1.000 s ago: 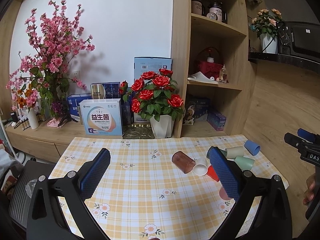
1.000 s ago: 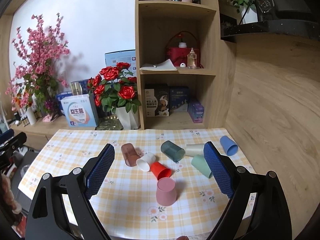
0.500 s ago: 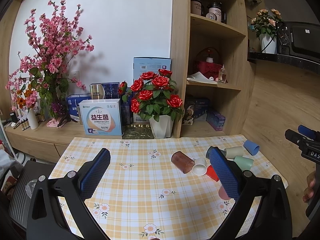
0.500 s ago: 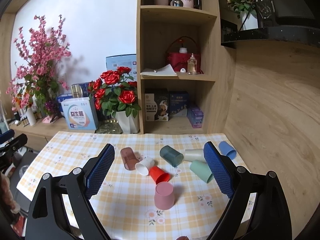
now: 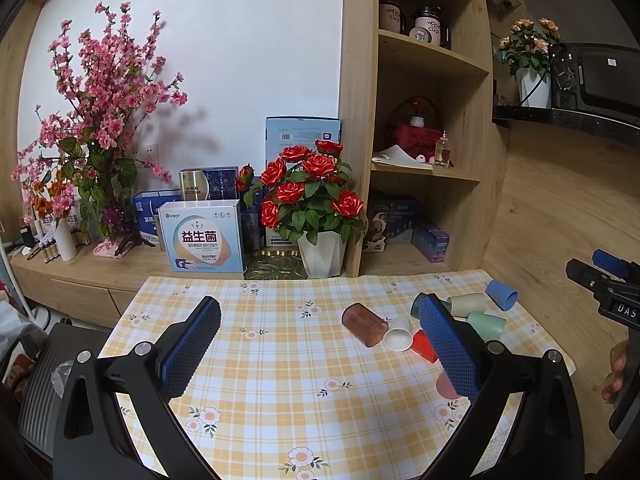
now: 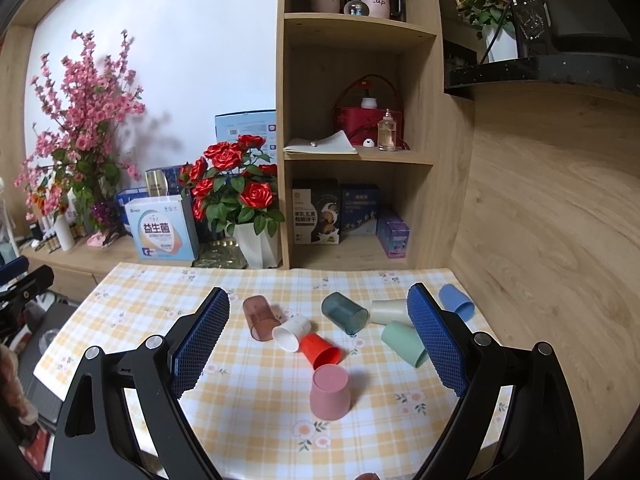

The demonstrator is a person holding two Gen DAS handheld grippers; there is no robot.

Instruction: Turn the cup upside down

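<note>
Both grippers, left (image 5: 316, 348) and right (image 6: 318, 344), are hovering released; pink cup (image 6: 330, 391) inverted; red cup (image 6: 321, 350), at 12 o'clock, likely needing grasping next.

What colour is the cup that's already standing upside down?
Pink; the upside-down cup shows best in the right wrist view.

Left wrist view: right finger of left gripper (image 5: 320, 344) covers most of the pink cup (image 5: 445, 386) — only a sliver shows. Same finger hides part of the red cup (image 5: 423, 346) and most of the dark teal cup (image 5: 416, 307).

Right wrist view: right gripper (image 6: 320, 338) finger overlaps the rim end of the cream cup (image 6: 387, 311) and one side of the green cup (image 6: 402, 342).

Right gripper body cut off at the left view's right edge — jaws unreadable there. Small print on the boxed goods (image 6: 316, 210) too small to read.
</note>
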